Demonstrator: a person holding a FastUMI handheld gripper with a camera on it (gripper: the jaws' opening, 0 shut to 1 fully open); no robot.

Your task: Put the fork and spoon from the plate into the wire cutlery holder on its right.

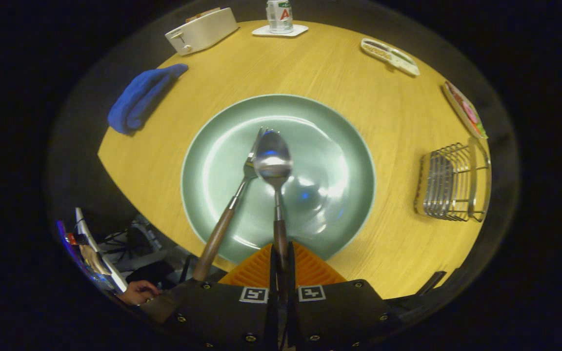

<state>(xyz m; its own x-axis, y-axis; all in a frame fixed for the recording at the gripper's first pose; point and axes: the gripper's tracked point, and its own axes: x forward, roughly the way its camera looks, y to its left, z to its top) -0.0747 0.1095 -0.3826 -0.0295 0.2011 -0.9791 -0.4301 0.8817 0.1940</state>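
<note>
Currently the spoon (273,158) handle is pinched by the hand-held gripper (281,258) above the plate (339,146); the fork (232,204) lies left, the wire cutlery holder (451,183) far right.

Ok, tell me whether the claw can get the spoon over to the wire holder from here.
Probably yes. The claw is shut on the spoon handle, over the plate. Bare table lies between plate and wire holder, which stands to the right with nothing seen blocking it.
</note>
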